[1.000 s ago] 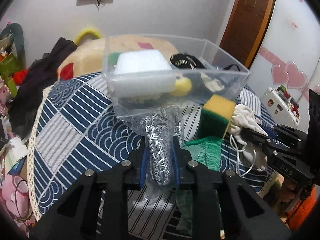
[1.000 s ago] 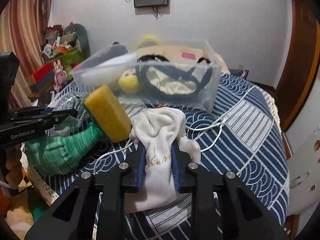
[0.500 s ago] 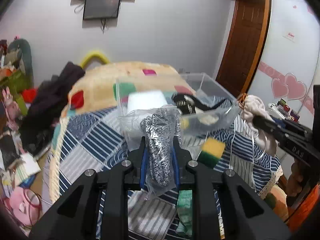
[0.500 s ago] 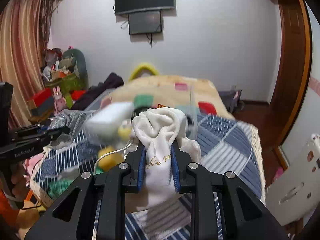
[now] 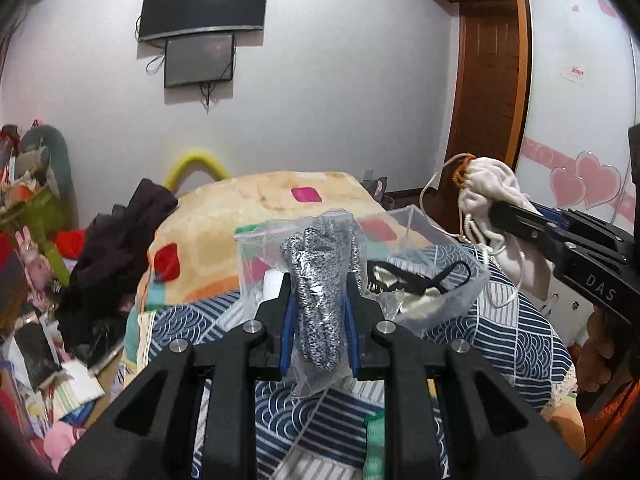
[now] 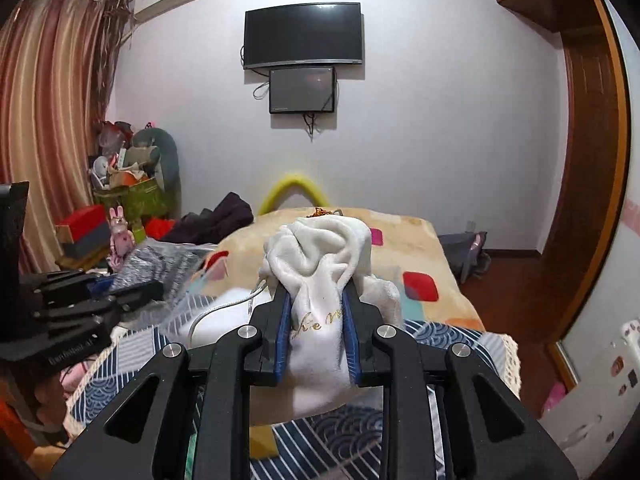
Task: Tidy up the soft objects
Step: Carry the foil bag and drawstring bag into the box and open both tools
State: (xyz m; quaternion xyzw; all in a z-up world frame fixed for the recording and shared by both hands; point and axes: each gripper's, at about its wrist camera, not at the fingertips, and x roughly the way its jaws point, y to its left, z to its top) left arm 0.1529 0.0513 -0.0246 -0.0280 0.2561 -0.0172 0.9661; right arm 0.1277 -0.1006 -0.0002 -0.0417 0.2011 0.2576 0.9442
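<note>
My left gripper [image 5: 318,300] is shut on a clear plastic bag holding a black-and-white speckled knit item [image 5: 320,280], held up above the bed. My right gripper [image 6: 316,312] is shut on a white drawstring pouch [image 6: 324,252] with gold lettering, also held high; it shows at the right in the left wrist view [image 5: 486,196]. A clear plastic bin [image 5: 440,248] sits on the bed below and behind the bagged item, with a black-edged item inside. The left gripper and its bag show at the left of the right wrist view [image 6: 132,280].
The bed has a blue-and-white patterned cover [image 5: 516,340] and a beige blanket with coloured squares [image 5: 256,204]. Dark clothes [image 5: 120,248] lie at its left. Clutter fills the left floor [image 5: 36,240]. A wooden door [image 6: 592,160] stands at the right.
Both grippers have risen well above the bed with their loads. The bin, sponge and green item have dropped low or out of view.
</note>
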